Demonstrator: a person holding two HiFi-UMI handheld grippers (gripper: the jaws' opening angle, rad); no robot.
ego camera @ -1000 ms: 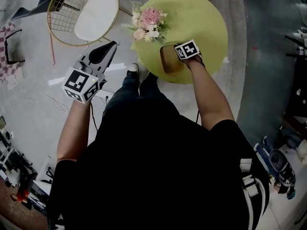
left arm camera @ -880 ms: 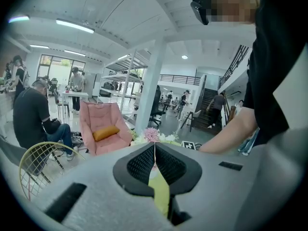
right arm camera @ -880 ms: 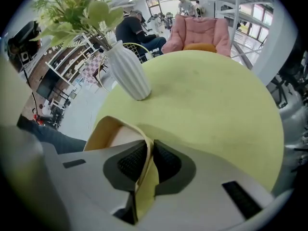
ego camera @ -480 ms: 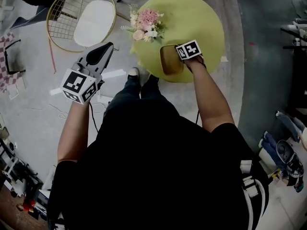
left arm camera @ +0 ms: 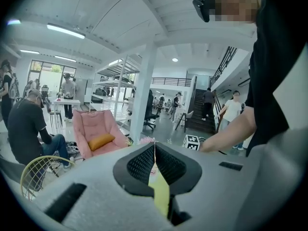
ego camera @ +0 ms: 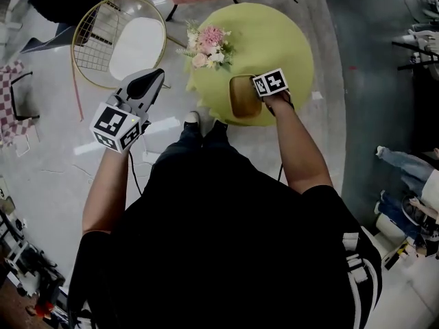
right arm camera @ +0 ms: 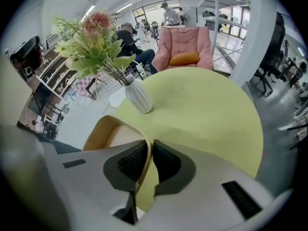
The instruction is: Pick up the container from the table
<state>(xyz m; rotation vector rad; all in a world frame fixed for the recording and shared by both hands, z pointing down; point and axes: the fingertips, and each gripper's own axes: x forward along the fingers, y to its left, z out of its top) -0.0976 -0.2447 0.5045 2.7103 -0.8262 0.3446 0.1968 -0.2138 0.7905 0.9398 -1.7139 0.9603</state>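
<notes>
Right gripper view: right tongs clenched on thin wall of tan rounded plastic container; against a second ago, same hold, same spot at near edge of round yellow-green bench, so lift likely barely begun; left tongs clenched, empty, aside; white ribbed vase of flowers just beside, easily brushed.

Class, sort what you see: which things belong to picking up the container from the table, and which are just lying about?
Job in hand: container, its rim pinched by the right gripper; table.

Lying about: flower vase; wire chair; pink armchair; left gripper, shut on nothing.
</notes>
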